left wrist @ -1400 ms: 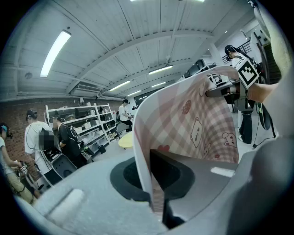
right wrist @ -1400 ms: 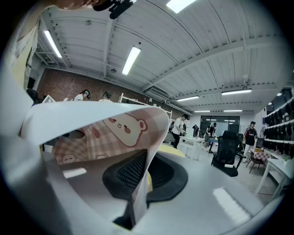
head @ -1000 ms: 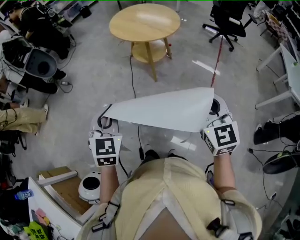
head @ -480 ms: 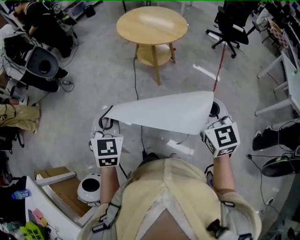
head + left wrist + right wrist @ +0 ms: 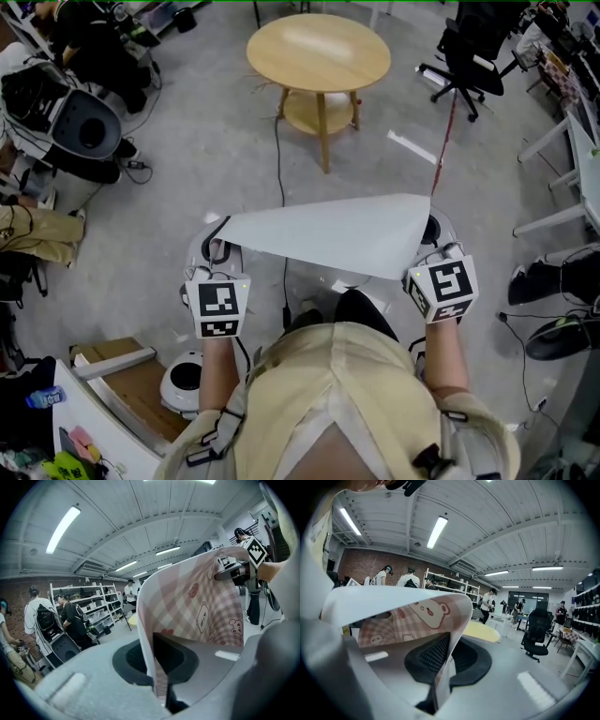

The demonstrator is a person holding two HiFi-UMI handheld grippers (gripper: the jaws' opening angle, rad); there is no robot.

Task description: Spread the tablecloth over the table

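tablecloth (image 5: 328,234): smooth, matt sheet | table (image 5: 319,52): pale wood, smooth top | floor (image 5: 187,169): grey, faintly glossy

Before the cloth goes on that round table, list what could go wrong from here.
The left claw and right claw each pinch only a thin edge of the tablecloth; a tug could pull it free. A black cable crosses the floor before the round table, likely a trip hazard. The cloth's printed side faces down, so it may land pattern-down.
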